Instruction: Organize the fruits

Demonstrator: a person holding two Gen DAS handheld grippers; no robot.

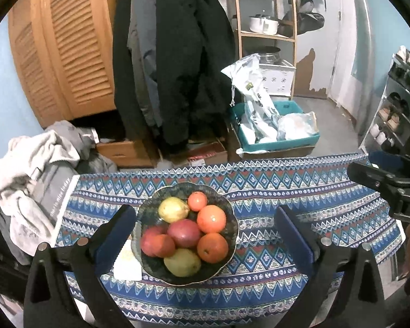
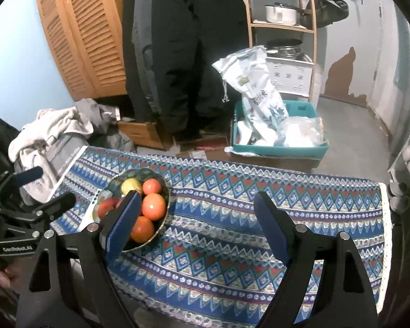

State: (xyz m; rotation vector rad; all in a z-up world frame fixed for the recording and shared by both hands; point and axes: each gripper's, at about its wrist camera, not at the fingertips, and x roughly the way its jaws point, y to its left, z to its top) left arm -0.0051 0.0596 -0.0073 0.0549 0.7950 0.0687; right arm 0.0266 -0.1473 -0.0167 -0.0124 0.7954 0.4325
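A dark scalloped bowl (image 1: 229, 207) sits on the patterned cloth and holds several fruits: oranges (image 1: 211, 218), red fruits (image 1: 183, 233) and yellow-green pears (image 1: 182, 265). My left gripper (image 1: 205, 216) is open and empty, its fingers either side of the bowl and above it. My right gripper (image 2: 196, 202) is open and empty, above the cloth to the right of the bowl (image 2: 164, 188). Its left finger (image 2: 124, 221) hides part of the fruit (image 2: 153, 206). The right gripper also shows at the right edge of the left wrist view (image 1: 388, 177).
The table is covered by a blue patterned cloth (image 2: 232, 218). A white card (image 1: 127, 266) lies left of the bowl. A pile of clothes (image 1: 35, 169) sits beyond the table's left end. Hanging coats (image 1: 175, 68), a teal box (image 1: 276, 125) and a shelf (image 1: 265, 13) stand behind.
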